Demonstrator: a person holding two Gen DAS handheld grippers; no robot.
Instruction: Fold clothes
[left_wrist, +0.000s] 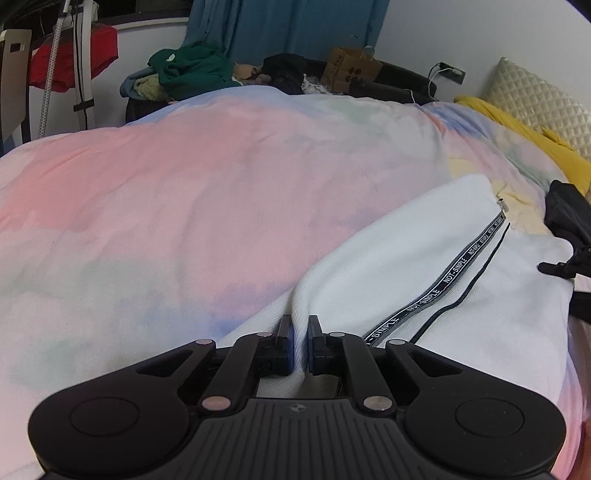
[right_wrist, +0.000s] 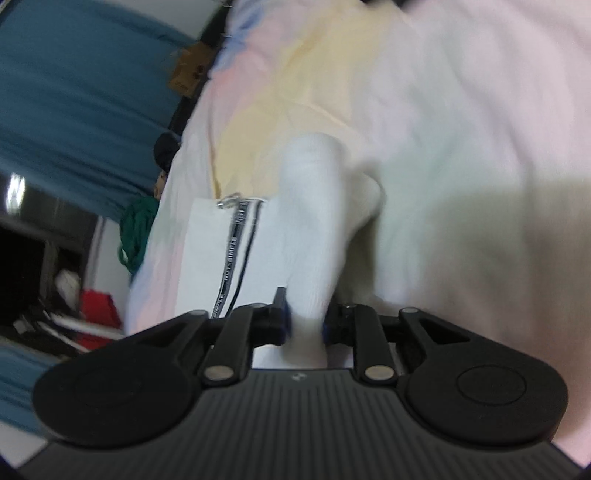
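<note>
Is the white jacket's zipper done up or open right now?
Done up, as far as visible: the zipper runs unbroken along the white jacket, pull at its end.

A bed covered by a pastel tie-dye duvet (left_wrist: 221, 192) fills the view. At twelve o'clock hangs a teal curtain (left_wrist: 288, 26) against a pale wall (left_wrist: 461, 33). At two o'clock stands a quilted headboard (left_wrist: 535, 103); at eleven o'clock, a chair (left_wrist: 14, 74).
</note>
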